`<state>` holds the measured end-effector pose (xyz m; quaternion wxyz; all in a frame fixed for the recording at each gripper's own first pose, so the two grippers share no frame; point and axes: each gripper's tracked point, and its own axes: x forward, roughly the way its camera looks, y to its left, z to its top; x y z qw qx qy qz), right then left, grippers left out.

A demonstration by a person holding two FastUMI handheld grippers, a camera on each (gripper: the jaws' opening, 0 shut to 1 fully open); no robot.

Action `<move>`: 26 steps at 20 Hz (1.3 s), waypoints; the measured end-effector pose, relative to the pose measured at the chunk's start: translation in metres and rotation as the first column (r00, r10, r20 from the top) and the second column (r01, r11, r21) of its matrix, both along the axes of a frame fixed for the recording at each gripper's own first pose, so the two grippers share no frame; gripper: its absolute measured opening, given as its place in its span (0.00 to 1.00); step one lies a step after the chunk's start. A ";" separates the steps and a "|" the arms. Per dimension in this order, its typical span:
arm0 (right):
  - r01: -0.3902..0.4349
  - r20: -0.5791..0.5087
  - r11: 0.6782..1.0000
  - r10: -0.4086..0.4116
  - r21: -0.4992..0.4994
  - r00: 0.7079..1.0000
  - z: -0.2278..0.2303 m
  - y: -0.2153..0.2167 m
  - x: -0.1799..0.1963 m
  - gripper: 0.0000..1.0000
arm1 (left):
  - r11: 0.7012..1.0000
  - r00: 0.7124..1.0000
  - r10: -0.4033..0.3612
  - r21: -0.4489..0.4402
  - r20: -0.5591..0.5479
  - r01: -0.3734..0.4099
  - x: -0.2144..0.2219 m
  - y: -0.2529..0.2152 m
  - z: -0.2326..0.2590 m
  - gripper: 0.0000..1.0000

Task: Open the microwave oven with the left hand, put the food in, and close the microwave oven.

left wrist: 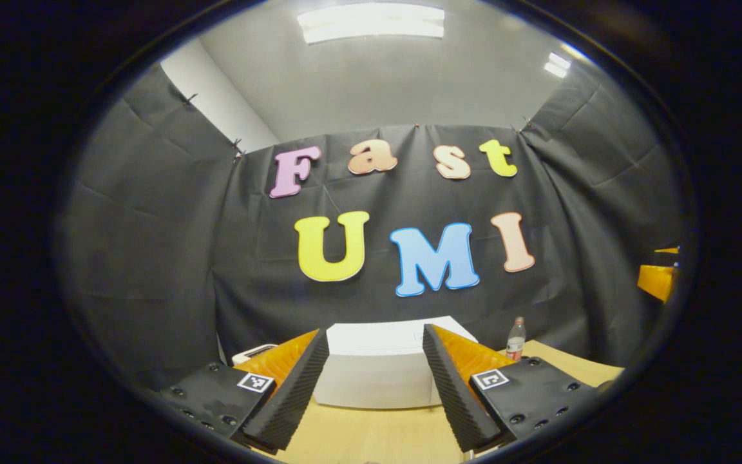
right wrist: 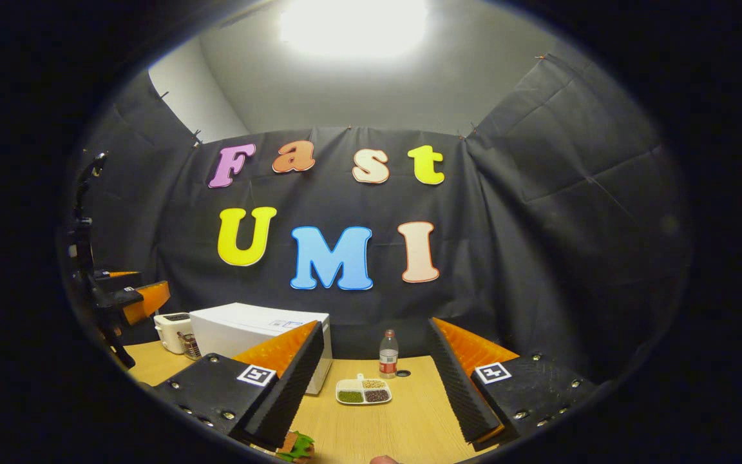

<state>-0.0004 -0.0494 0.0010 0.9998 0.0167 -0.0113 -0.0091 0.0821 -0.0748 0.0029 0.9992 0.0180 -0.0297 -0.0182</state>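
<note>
A white microwave oven (left wrist: 377, 364) stands on the wooden table straight ahead in the left gripper view, its door closed. My left gripper (left wrist: 376, 386) is open, held up in front of it with nothing between the fingers. In the right gripper view the microwave oven (right wrist: 248, 335) sits at the left. My right gripper (right wrist: 374, 393) is open above the table. A sandwich with green lettuce (right wrist: 297, 446) lies at the bottom edge, just below the right gripper's left finger. The left gripper (right wrist: 142, 299) shows far off at the left.
A small divided dish (right wrist: 363, 391) with green, brown and yellow grains lies mid-table. A plastic bottle (right wrist: 388, 354) stands behind it, its cap (right wrist: 403, 373) beside it. A white toaster (right wrist: 171, 330) stands left of the microwave oven. Black cloth walls close the booth.
</note>
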 end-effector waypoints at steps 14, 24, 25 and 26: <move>0.236 -0.055 0.969 -0.240 -0.076 0.969 -0.004 -0.012 0.020 0.96 | 0.977 0.966 -0.212 -0.048 -0.147 0.207 0.154 -0.067 -0.124 0.96; 0.336 -0.095 0.929 -0.352 -0.152 0.931 -0.008 -0.015 0.010 0.96 | 0.954 0.898 -0.298 -0.060 -0.325 0.295 0.202 -0.114 -0.238 0.94; 0.339 -0.098 0.927 -0.357 -0.159 0.929 -0.009 -0.014 0.009 0.96 | 0.953 0.890 -0.301 -0.062 -0.343 0.298 0.204 -0.118 -0.247 0.96; 0.340 -0.101 0.925 -0.360 -0.167 0.928 -0.010 -0.014 0.008 0.96 | 0.952 0.884 -0.301 -0.058 -0.356 0.301 0.208 -0.120 -0.254 0.92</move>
